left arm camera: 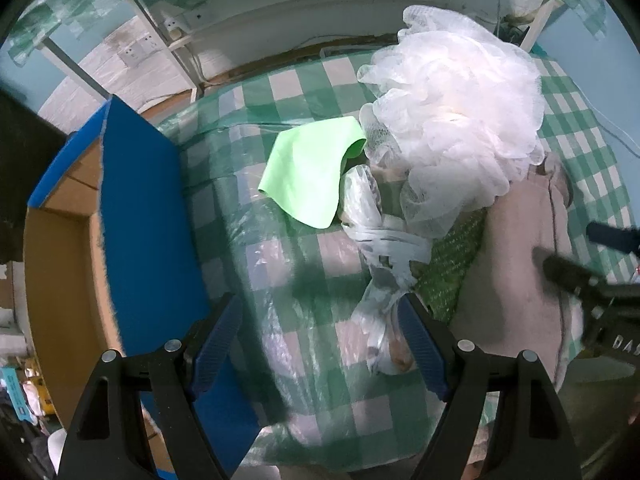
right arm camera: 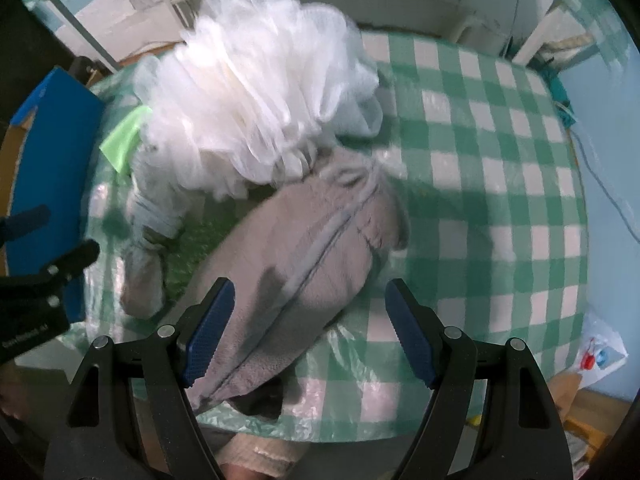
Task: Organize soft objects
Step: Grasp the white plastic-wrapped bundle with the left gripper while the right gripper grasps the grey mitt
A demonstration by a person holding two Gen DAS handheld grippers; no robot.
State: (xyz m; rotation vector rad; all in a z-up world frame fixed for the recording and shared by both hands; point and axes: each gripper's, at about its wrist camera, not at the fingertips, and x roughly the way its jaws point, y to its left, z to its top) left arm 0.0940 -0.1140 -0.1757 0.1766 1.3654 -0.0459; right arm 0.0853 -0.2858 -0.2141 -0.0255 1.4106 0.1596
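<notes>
A white mesh bath pouf (left arm camera: 456, 116) (right arm camera: 260, 96) lies on the green-checked table. Beside it are a light green cloth (left arm camera: 312, 172) (right arm camera: 124, 140), a knotted clear plastic bag (left arm camera: 380, 264) (right arm camera: 148, 248), a green textured mat (left arm camera: 448, 268) (right arm camera: 196, 248) and a grey plush cushion with a zipper (left arm camera: 516, 272) (right arm camera: 296, 272). My left gripper (left arm camera: 320, 344) is open, its right finger next to the plastic bag. My right gripper (right arm camera: 308, 332) is open over the near end of the grey cushion. Neither holds anything.
An open cardboard box with blue flaps (left arm camera: 136, 216) (right arm camera: 48, 148) stands at the table's left edge. The checked tablecloth (right arm camera: 480, 168) stretches bare to the right. A cable (right arm camera: 604, 188) hangs off the right edge. A wall with sockets (left arm camera: 172, 28) lies behind.
</notes>
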